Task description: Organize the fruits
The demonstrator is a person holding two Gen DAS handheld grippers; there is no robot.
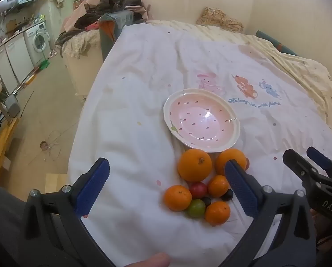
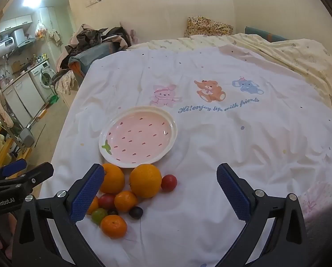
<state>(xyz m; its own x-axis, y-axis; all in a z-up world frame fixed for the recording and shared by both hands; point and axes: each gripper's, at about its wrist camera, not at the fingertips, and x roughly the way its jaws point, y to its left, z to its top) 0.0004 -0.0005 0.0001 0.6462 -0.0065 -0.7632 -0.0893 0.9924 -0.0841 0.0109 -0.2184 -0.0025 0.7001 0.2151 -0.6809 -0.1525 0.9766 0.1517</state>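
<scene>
Landmark: a pink plate [image 2: 138, 136] with a cream rim, dark seed marks and a small green leaf painted at its edge; it sits bare on the white bedsheet [image 2: 221, 138].
Big oranges: two of them, one [image 2: 145, 180] and the other [image 2: 112, 179], lie side by side just at the plate's near rim, close to touching it.
Red tomato: a small one [image 2: 169, 183] rests just beside the right-hand big orange, on the side away from the rest of the pile.
Tangerines: one [image 2: 125, 201] sits just behind the big oranges as seen from the plate; another [image 2: 113, 226] lies farthest from the plate; a third [image 1: 177, 197] is at the left edge of the heap.
Small fruits: a dark red tomato [image 2: 107, 201], a green one [image 2: 99, 215] and a dark purple one [image 2: 135, 212] are tucked among the tangerines, all on the sheet and none on the plate.
Left gripper: the left gripper [image 1: 166, 185] hangs over the fruit pile on the near side of the plate, blue pads spread as wide as they go, gripping nothing.
Right gripper: the right gripper [image 2: 160, 191] hovers over the sheet nearer than the plate, jaws fully apart and empty, its left pad overlapping the pile in view.
Print: cartoon animals and blue script lie on the sheet beyond the plate.
</scene>
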